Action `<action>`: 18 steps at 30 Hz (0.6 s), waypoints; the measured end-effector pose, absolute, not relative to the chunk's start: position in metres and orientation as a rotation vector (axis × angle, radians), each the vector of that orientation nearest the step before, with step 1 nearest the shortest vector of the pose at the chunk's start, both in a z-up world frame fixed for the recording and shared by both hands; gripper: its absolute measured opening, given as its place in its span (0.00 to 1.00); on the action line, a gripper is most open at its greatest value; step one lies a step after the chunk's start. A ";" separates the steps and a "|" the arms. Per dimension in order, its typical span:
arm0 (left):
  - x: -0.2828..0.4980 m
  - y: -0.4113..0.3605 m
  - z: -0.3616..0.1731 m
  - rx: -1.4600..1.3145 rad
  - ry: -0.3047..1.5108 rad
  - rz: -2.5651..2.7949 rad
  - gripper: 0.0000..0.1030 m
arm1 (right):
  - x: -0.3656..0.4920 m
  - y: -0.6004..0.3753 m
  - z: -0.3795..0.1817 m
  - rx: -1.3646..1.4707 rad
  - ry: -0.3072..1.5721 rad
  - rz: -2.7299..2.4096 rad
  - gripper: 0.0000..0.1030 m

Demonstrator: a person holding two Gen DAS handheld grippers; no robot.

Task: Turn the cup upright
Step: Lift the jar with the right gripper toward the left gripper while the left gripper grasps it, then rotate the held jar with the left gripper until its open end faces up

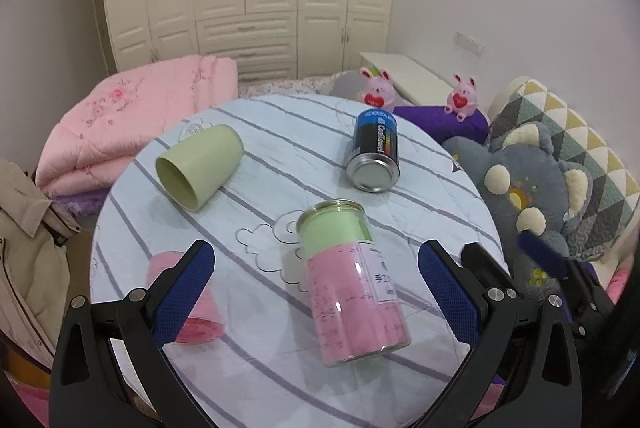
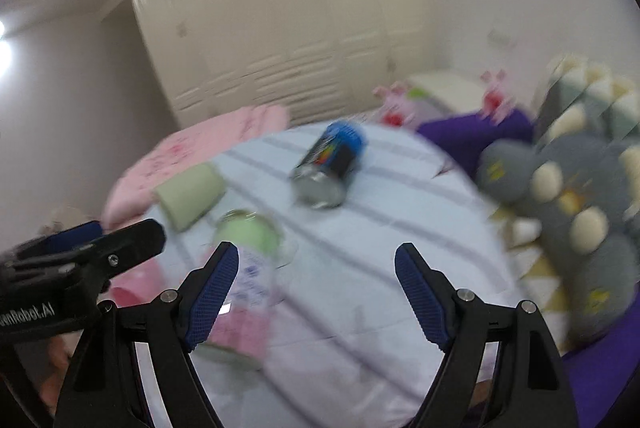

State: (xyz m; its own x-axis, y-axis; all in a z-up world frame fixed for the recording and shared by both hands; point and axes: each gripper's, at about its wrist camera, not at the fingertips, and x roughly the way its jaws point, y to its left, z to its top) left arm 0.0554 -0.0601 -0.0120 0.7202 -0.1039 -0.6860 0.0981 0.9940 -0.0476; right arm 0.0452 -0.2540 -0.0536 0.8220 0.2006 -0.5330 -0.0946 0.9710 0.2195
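Fingers of both grippers stand wide apart and hold nothing: the left gripper hangs above the near part of the round worktop, the right gripper hovers beside it, its view smeared with motion blur.

Judging from this, the task is at the approach step, with nothing grasped yet. The pale green cup lies on its side at the far left of the worktop, its open mouth turned toward the near left. It is smooth, matte plastic, gently tapered, with a thick rim. The next move probably calls for reaching far-left, closing on the cup's wall or rim, and rotating it until the mouth faces up.

Between the left fingers lies a clear cylindrical jar with green and pink filling, glossy and free to roll. Farther off, a blue-and-black metal can lies on its side, its shiny base facing the camera. A pink roll sits at the near left, partly hidden by a finger. The worktop's cloth is soft, light blue, striped grey.
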 end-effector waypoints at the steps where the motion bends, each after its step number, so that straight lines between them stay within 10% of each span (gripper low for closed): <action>1: 0.059 -0.063 -0.014 -0.008 0.769 -0.110 1.00 | 0.046 -0.255 -0.054 0.164 0.580 0.130 0.80; 18: 0.122 -0.090 -0.069 -0.019 1.023 -0.058 1.00 | 0.073 -0.269 -0.077 0.099 0.655 0.005 0.80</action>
State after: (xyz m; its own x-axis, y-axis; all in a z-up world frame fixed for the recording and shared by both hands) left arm 0.1218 -0.0901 -0.0689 0.5198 -0.0572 -0.8524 0.0395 0.9983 -0.0429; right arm 0.0727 -0.2690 -0.0774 0.7930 0.0362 -0.6081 0.0266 0.9952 0.0938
